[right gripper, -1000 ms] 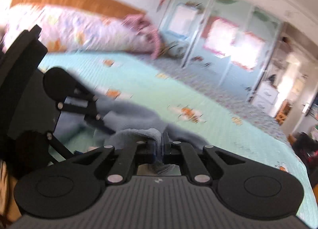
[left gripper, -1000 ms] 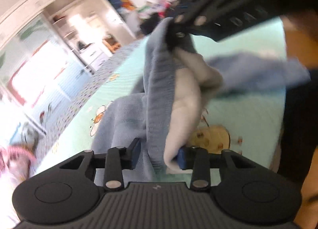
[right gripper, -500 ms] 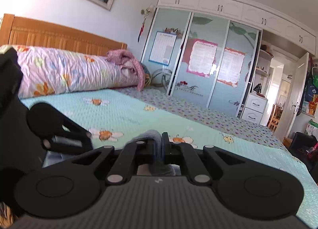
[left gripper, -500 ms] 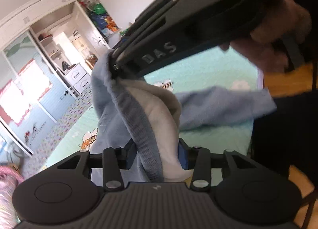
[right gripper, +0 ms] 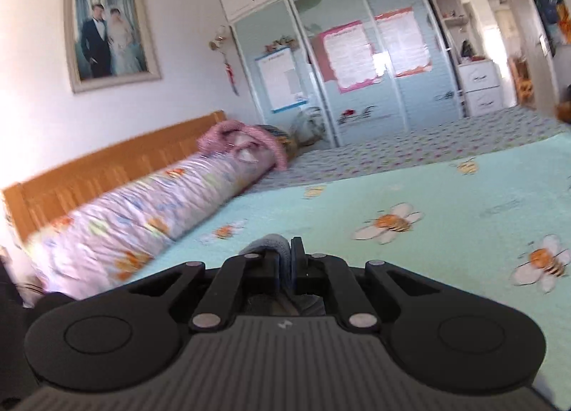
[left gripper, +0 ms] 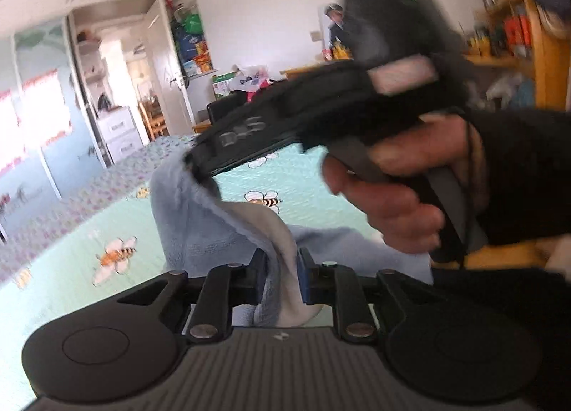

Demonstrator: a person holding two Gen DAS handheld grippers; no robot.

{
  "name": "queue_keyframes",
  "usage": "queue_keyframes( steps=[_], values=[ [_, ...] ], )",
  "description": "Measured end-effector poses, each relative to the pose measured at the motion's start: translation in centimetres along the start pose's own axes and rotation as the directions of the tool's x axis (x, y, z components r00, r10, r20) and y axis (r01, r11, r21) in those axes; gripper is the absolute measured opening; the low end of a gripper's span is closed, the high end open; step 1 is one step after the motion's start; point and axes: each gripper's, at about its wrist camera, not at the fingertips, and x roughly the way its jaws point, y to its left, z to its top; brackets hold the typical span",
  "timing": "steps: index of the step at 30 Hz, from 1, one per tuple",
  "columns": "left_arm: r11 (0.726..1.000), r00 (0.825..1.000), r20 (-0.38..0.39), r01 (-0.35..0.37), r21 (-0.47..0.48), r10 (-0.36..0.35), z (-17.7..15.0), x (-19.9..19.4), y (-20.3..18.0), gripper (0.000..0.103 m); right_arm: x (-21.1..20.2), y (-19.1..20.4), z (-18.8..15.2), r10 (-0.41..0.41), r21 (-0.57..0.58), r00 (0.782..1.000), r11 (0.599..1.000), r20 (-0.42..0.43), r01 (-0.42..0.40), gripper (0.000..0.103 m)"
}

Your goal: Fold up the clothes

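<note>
Blue-grey knitted garment with pale lining hangs at mid-frame above the mint bee-print bedspread, pinched by both the left gripper and right gripper. No finished fold shows; laying flat and folding appear left.

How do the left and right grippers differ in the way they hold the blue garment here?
The left gripper pinches a thick bunch showing the blue garment's pale lining; the right gripper clamps a thinner blue ribbed edge. Cloth rises from the left gripper and hangs from the right gripper, which sits higher. Both are shut on the same garment above the bed.
</note>
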Motion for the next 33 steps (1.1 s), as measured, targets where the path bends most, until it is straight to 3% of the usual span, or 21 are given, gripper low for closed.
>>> queue_keyframes(
  steps=[1,5,7,8,9,10,11,12,14,15,17,19,22,24,26,27,33],
  values=[
    [0.999,1.000,0.009,-0.011,-0.030,0.011,0.1,0.0,0.4,0.010,0.1,0.1,0.1,0.005,0.000,1.000,1.000,0.001,-0.005,0.011],
    [0.986,0.997,0.039,-0.061,-0.156,0.068,0.5,-0.1,2.2,0.009,0.4,-0.7,-0.3,-0.041,0.011,0.998,0.999,-0.051,0.042,0.015],
    [0.915,0.966,0.008,-0.242,-0.322,0.258,0.0,-0.7,7.0,0.009,0.2,-1.6,-0.7,-0.036,0.055,0.996,0.998,-0.077,0.040,0.016],
    [0.864,0.939,-0.034,-0.328,-0.382,0.341,-0.7,-1.0,9.3,0.009,0.0,-2.1,-0.9,-0.020,0.082,0.996,0.996,-0.081,0.027,0.019],
    [0.805,0.907,-0.081,-0.405,-0.434,0.413,-1.4,-1.4,11.4,0.009,-0.4,-2.6,-1.5,-0.017,0.110,0.997,0.994,-0.081,0.026,0.028],
    [0.777,0.897,-0.115,-0.429,-0.460,0.427,-2.1,-1.9,12.8,0.004,-0.8,-3.1,-2.1,-0.019,0.138,0.997,0.990,-0.080,0.030,0.041],
    [0.774,0.913,-0.113,-0.395,-0.494,0.393,-2.7,-2.6,13.4,0.004,-0.9,-3.7,-2.8,-0.018,0.171,0.997,0.985,-0.081,0.032,0.047],
    [0.796,0.939,-0.082,-0.327,-0.510,0.333,-3.1,-3.4,13.1,0.004,-1.0,-4.2,-3.5,-0.017,0.207,0.996,0.978,-0.084,0.034,0.046],
    [0.884,0.976,-0.064,-0.214,-0.415,0.206,-3.6,-3.9,9.9,0.005,-1.1,-5.3,-4.9,-0.015,0.277,0.996,0.960,-0.088,0.039,0.027],
    [0.933,0.988,-0.081,-0.150,-0.327,0.130,-4.0,-3.6,7.2,0.005,-1.0,-5.3,-5.1,-0.011,0.282,0.997,0.959,-0.083,0.034,0.017],
    [0.981,0.993,-0.113,-0.003,-0.196,-0.020,-4.5,-2.5,2.3,0.008,-0.7,-4.7,-4.5,0.008,0.263,0.998,0.965,-0.064,0.009,0.011],
    [0.988,0.982,-0.132,0.125,-0.094,-0.137,-5.0,-1.4,-2.0,0.013,-0.2,-3.9,-3.5,0.037,0.237,0.998,0.971,-0.053,-0.023,0.011],
    [0.976,0.971,-0.107,0.205,-0.070,-0.212,-4.8,0.5,-5.2,0.015,0.3,-2.8,-2.0,0.058,0.194,0.997,0.980,-0.045,-0.048,0.011],
    [0.972,0.973,-0.084,0.208,-0.106,-0.217,-4.2,1.6,-5.4,0.021,-0.1,-2.8,-1.6,0.053,0.186,0.997,0.982,-0.047,-0.044,0.011],
    [0.965,0.968,-0.083,0.226,-0.130,-0.238,-4.1,2.2,-5.3,0.036,-0.7,-3.0,-1.9,0.041,0.186,0.998,0.982,-0.049,-0.031,0.011],
    [0.961,0.963,-0.088,0.241,-0.137,-0.255,-4.0,2.5,-5.4,0.038,-1.1,-3.2,-2.0,0.039,0.192,0.998,0.981,-0.049,-0.029,0.011],
    [0.946,0.937,-0.140,0.308,-0.102,-0.320,-3.0,4.6,-6.3,0.039,-1.5,-3.9,-2.7,0.065,0.220,0.997,0.974,-0.044,-0.053,0.011]
  ],
)
